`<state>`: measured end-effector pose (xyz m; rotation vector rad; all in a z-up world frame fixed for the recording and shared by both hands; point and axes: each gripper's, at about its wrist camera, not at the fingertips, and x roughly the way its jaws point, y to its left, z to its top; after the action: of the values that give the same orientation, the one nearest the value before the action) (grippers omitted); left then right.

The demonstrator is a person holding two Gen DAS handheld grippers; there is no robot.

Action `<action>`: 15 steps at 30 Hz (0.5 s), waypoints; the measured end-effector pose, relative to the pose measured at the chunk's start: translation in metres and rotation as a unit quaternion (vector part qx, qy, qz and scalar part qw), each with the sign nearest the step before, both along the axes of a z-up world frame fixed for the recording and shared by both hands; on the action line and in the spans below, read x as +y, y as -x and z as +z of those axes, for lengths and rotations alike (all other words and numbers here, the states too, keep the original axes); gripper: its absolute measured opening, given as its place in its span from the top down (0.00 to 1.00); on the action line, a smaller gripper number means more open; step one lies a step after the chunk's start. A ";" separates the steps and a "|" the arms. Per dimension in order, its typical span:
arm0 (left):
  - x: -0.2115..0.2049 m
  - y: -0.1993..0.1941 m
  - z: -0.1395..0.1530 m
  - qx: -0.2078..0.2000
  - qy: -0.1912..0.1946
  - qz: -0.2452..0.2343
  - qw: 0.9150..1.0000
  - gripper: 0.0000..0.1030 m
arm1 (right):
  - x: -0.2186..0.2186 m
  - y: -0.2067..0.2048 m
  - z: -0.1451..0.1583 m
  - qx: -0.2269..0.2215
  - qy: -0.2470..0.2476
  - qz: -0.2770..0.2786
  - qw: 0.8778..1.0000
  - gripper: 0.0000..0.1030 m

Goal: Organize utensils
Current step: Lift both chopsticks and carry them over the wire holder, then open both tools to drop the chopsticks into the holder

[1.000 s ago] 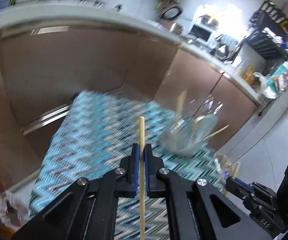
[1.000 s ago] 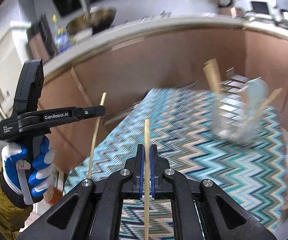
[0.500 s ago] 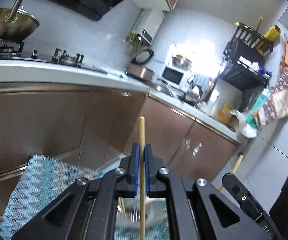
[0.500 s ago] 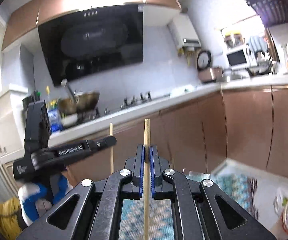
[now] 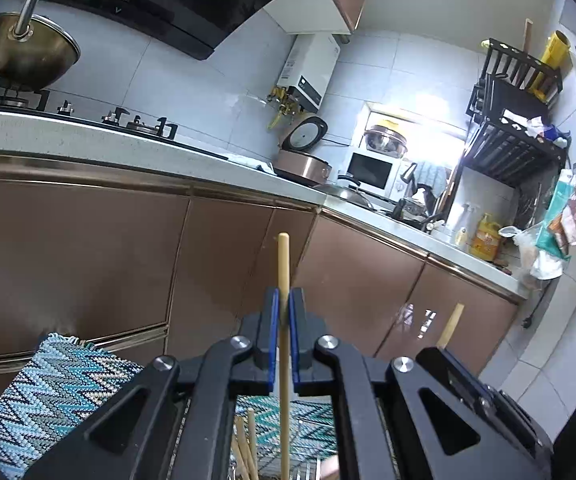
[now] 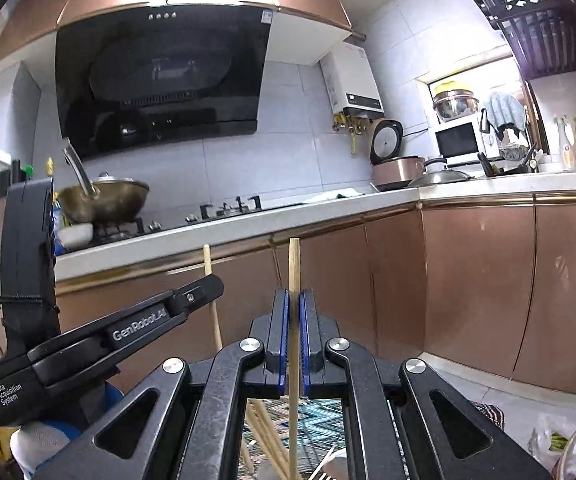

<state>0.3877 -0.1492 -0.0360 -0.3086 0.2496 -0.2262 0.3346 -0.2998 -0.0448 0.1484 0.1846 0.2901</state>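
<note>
Both grippers are up at cabinet height, facing the brown kitchen cabinets (image 5: 87, 248). The left gripper (image 5: 283, 300) has its blue pads pressed tight on a wooden chopstick (image 5: 283, 264), which stands upright and pokes out above the fingertips, in front of the cabinets. The right gripper (image 6: 294, 304) does the same: pinched hard on a second chopstick (image 6: 294, 264), upright too, its squared tip below the white countertop (image 6: 328, 212).

From the right wrist view, the left gripper sits off to the left of the cabinets' middle, tilted, its chopstick rising behind the black finger. From the left wrist view, the right gripper's chopstick shows as a pale stub against the cabinets at the right.

Below the left gripper, a zigzag teal cloth (image 5: 47, 392) lies at the foot of the cabinets, with more chopsticks (image 5: 243, 448) leaning just under the fingers. A wok (image 6: 103, 198) sits on the stove above the cabinets.
</note>
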 end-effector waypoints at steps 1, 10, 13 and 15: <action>-0.002 -0.003 -0.006 0.003 -0.001 0.000 1.000 0.96 | 0.000 -0.001 -0.005 0.004 0.000 0.001 1.000 0.95; 0.001 -0.005 -0.030 0.028 -0.014 0.003 0.999 0.94 | 0.001 -0.003 -0.033 0.036 0.011 -0.009 0.999 0.94; 0.006 0.006 -0.022 0.028 -0.020 0.000 0.999 0.87 | 0.004 0.005 -0.032 0.043 0.018 -0.014 0.999 0.94; 0.012 0.015 -0.015 0.029 -0.016 0.001 0.999 0.79 | 0.005 0.011 -0.028 0.044 0.019 -0.019 0.999 0.90</action>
<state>0.3723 -0.1370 -0.0513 -0.2830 0.3099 -0.2122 0.3232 -0.2953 -0.0724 0.1269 0.2732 0.2417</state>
